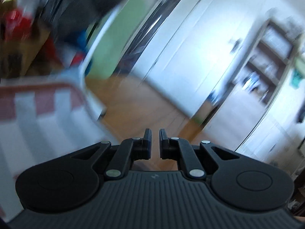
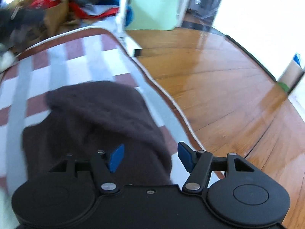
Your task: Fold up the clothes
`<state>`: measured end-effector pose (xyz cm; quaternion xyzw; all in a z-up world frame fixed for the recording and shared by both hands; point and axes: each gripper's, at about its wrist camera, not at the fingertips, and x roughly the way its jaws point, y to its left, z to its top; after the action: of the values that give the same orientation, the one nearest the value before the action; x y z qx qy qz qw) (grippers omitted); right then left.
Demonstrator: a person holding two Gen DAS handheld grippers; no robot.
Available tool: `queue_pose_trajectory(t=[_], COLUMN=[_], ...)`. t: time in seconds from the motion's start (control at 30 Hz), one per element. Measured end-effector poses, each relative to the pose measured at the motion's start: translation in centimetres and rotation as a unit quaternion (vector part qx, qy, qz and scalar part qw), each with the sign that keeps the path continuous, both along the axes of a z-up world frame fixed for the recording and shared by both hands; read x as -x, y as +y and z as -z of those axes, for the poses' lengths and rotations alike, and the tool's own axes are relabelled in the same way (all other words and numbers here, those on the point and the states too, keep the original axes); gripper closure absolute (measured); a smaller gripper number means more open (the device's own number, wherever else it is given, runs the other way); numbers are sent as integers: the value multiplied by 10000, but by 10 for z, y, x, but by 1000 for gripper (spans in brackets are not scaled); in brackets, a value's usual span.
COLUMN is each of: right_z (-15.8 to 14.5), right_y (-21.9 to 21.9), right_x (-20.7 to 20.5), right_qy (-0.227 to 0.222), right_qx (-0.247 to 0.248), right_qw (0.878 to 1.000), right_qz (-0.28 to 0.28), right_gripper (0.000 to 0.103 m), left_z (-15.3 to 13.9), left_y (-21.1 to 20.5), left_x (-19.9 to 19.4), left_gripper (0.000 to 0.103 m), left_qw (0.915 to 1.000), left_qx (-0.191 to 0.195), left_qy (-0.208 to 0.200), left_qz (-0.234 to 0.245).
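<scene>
My right gripper (image 2: 150, 157) hangs over a dark brown garment (image 2: 99, 122), its blue-padded fingers (image 2: 115, 158) spread wide with nothing pinched between them; the cloth's right edge passes under the gap. The garment lies rumpled on a checked cover (image 2: 76, 61) of maroon, white and grey squares, its upper part rising in a soft, rounded fold and its lower part running out of sight beneath the gripper body. It sits near the cover's right border, a strip of checked cloth showing between it and the piped hem (image 2: 171, 103). Past that hem, a polished wooden floor (image 2: 219, 87) runs towards a bright white wall. At the far end of the cover, a heap of red, blue and grey items and a brown paper bag (image 2: 57, 17) sits beside a white post (image 2: 123, 5) and a pale green panel (image 2: 152, 3).

My left gripper (image 1: 155, 143) points away from the garment, out over the wooden floor (image 1: 133, 99), its black fingers (image 1: 147, 143) drawn close with only a narrow slit between them and nothing held. That view is badly smeared by blur; the checked cover (image 1: 43, 103) shows at the left, white doors (image 1: 190, 47) ahead, and what looks like shelving (image 1: 266, 57) at the right.
</scene>
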<state>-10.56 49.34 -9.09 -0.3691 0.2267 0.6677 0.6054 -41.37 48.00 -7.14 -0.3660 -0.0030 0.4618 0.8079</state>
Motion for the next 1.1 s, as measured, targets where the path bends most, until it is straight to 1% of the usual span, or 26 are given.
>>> queue_pose_trajectory(t=[0.03, 0.13, 0.17, 0.2, 0.23, 0.3, 0.33, 0.4, 0.43, 0.47, 0.57, 0.63, 0.67, 0.7, 0.73, 0.8, 0.83, 0.93, 0.97, 1.0, 1.1], right_z=[1, 3, 4, 5, 6, 7, -1, -28, -41, -54, -91, -116, -126, -135, -143, -160, -164, -165, -162, -157, -135], right_y=[3, 13, 16, 19, 22, 28, 26, 14, 9, 3, -14, -25, -27, -26, -26, -24, -23, -17, -17, -17, -15], right_x=[-5, -22, -27, -32, -38, -49, -52, -60, -66, -71, -89, -99, -104, -110, -115, -127, -137, -177, -188, -199, -227], right_qy=[165, 661, 825, 990, 1153, 1480, 1505, 1300, 1207, 1113, 633, 102, -234, -603, -971, -1701, -1912, -2146, -2147, -2171, -2316], right_qx=[0, -1, -2, -2, -3, -3, -153, -576, -762, -948, -1471, -1843, -1971, -2051, -2128, -2272, -2245, -1937, -1825, -1702, -1333], right_qw=[9998, 9967, 9949, 9926, 9900, 9834, 9818, 9815, 9802, 9785, 9703, 9615, 9564, 9508, 9437, 9252, 9186, 9087, 9067, 9055, 9035], right_qz=[117, 467, 583, 699, 815, 1046, 1145, 1282, 1370, 1457, 1812, 2036, 2141, 2241, 2337, 2519, 2630, 3012, 3137, 3224, 3351], right_gripper=[35, 36, 46, 87, 89, 96, 96, 97, 97, 97, 97, 97, 97, 97, 97, 97, 97, 97, 97, 97, 97], left_z=[8, 28, 33, 36, 39, 39, 39, 36, 34, 34, 33, 34, 34, 34, 35, 34, 33, 28, 27, 26, 26], left_y=[6, 14, 16, 17, 18, 18, 18, 17, 18, 18, 18, 17, 17, 16, 17, 20, 23, 35, 39, 43, 52], left_x=[-3, -18, -22, -25, -27, -27, -26, -25, -25, -27, -33, -38, -40, -42, -44, -51, -57, -77, -85, -92, -117], left_gripper=[96, 96, 96, 96, 96, 96, 94, 92, 90, 86, 83, 81, 76, 74, 73, 73, 72, 67, 61, 60, 59], left_qw=[9996, 9963, 9952, 9942, 9932, 9931, 9932, 9938, 9939, 9937, 9924, 9915, 9909, 9904, 9904, 9894, 9884, 9846, 9840, 9834, 9804], left_qx=[282, 765, 862, 947, 1031, 1054, 1060, 1018, 1001, 1013, 1069, 1095, 1117, 1130, 1116, 1092, 1076, 1054, 1041, 1032, 1003], left_qy=[7, 207, 271, 316, 359, 333, 316, 286, 286, 307, 393, 501, 563, 621, 680, 849, 957, 1261, 1307, 1349, 1508], left_qz=[53, 331, 372, 394, 415, 384, 365, 347, 351, 376, 462, 490, 505, 495, 451, 434, 485, 602, 620, 637, 776])
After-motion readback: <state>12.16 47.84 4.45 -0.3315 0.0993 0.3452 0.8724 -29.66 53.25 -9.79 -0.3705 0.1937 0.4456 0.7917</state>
